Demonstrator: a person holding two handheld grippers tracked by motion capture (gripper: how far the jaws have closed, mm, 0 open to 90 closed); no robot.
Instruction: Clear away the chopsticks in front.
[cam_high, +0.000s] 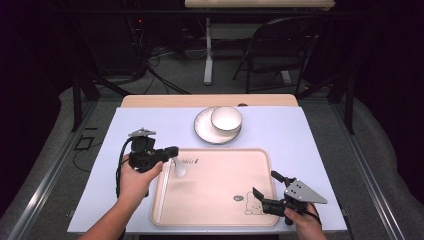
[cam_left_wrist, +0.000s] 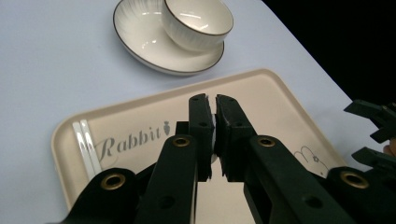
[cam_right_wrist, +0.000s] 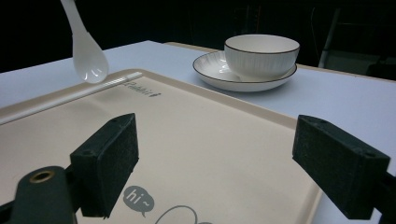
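My left gripper (cam_high: 170, 152) hovers over the beige tray's (cam_high: 215, 205) far left corner, shut on the handle of a white ceramic spoon (cam_high: 178, 168). The spoon (cam_right_wrist: 87, 55) hangs bowl-down just above the tray (cam_right_wrist: 201, 126). In the left gripper view the jaws (cam_left_wrist: 214, 100) press together with a sliver of white spoon handle (cam_left_wrist: 214, 135) between them. My right gripper (cam_high: 265, 183) rests over the tray's near right corner, open with nothing between its pads (cam_right_wrist: 229, 154).
A white bowl (cam_high: 226, 118) sits on a white plate (cam_high: 204, 129) beyond the tray on the pale blue tabletop. A pair of white chopsticks (cam_high: 162, 192) lies along the tray's left edge. A folding chair and a table leg stand behind the table.
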